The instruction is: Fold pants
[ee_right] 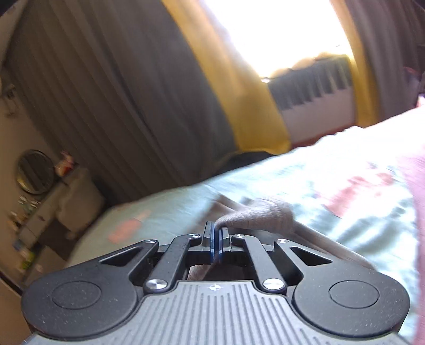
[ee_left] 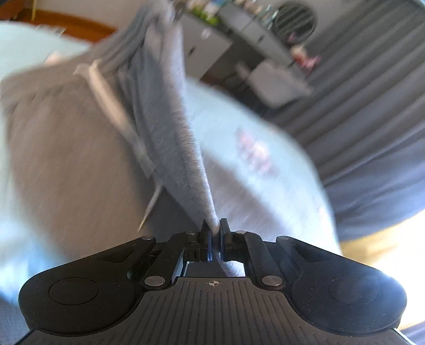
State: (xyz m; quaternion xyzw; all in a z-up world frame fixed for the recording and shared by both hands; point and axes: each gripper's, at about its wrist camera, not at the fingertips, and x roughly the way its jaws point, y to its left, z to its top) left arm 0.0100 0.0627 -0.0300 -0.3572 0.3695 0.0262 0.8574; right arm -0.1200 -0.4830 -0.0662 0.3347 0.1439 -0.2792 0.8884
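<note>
The pants (ee_left: 66,159) are grey sweatpants with a ribbed waistband (ee_left: 172,127) and a pale drawstring (ee_left: 106,90). They lie spread on a bed in the left wrist view. My left gripper (ee_left: 215,233) is shut on the ribbed waistband edge and holds it stretched up and away from the bed. In the right wrist view my right gripper (ee_right: 217,238) is shut on a fold of the grey pants fabric (ee_right: 260,215), which bunches to the right of the jaws just above the bed. Both views are motion-blurred.
The bed has a pale blue sheet with pink patches (ee_left: 255,154) (ee_right: 332,185). Grey curtains (ee_right: 119,93) and a yellow curtain (ee_right: 239,87) hang beyond the bed beside a bright window. White drawers and a round mirror (ee_left: 294,21) stand by the wall.
</note>
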